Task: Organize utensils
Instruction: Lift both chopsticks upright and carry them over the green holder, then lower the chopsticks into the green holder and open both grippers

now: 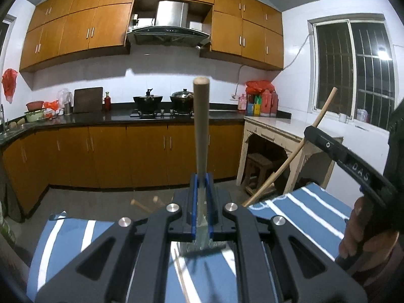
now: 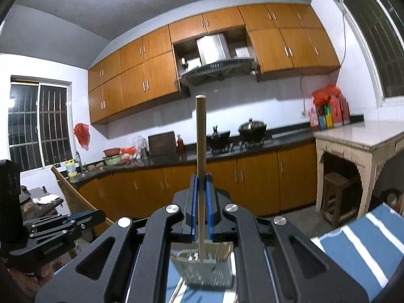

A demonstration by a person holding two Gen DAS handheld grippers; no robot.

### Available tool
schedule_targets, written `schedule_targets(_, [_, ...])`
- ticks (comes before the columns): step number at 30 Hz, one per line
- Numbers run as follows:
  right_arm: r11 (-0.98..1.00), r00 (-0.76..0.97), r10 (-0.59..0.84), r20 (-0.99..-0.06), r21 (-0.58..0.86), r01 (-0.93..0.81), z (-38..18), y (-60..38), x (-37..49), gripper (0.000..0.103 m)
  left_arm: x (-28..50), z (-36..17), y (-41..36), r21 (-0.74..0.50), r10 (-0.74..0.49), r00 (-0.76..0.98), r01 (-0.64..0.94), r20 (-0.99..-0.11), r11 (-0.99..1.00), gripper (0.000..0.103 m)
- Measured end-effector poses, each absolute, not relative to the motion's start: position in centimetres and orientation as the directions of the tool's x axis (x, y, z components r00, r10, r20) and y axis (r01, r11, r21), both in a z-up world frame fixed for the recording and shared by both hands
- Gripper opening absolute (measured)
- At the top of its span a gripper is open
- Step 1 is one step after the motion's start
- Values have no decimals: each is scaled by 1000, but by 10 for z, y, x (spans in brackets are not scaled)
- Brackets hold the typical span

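Observation:
My left gripper [image 1: 201, 175] is shut on a thick round wooden handle [image 1: 200, 126] that stands up between the blue pads. A greyish metal part [image 1: 202, 247] shows under the jaws. My right gripper [image 2: 201, 175] is shut on a thin wooden stick [image 2: 200, 139], also pointing up. In the left wrist view the right gripper [image 1: 309, 131] is at the right, with its thin stick [image 1: 324, 108] slanting up past it. In the right wrist view the left gripper [image 2: 99, 214] is at the lower left. Both are raised over a blue-and-white striped cloth [image 1: 303, 209].
A shiny square metal thing [image 2: 202, 270] lies on the cloth below the right gripper. Two wooden utensil ends [image 1: 145, 202] poke out at the cloth's far edge. Beyond are a black counter [image 1: 113, 116] with pots, a white side table [image 1: 277, 123], and a stool [image 2: 338, 197].

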State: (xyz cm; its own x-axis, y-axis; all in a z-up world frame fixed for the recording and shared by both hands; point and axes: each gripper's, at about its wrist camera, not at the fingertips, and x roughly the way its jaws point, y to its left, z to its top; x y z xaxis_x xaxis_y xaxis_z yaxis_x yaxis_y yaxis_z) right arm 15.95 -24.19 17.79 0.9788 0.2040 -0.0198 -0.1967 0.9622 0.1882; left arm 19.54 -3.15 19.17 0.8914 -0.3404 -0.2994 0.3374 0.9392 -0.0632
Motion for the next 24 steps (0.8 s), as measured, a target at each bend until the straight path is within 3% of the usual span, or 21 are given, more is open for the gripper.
schedule_targets(6, [966,984,178,-16,193,-172,168,-233,182,7,235,181,-36,-116,-313,900,291,-304,950,7])
schedule_targets(24, [971,967,156,-200,212,-112,117,-223,226,8,280,137,-34,-142,-294,881,259,-372,955,8])
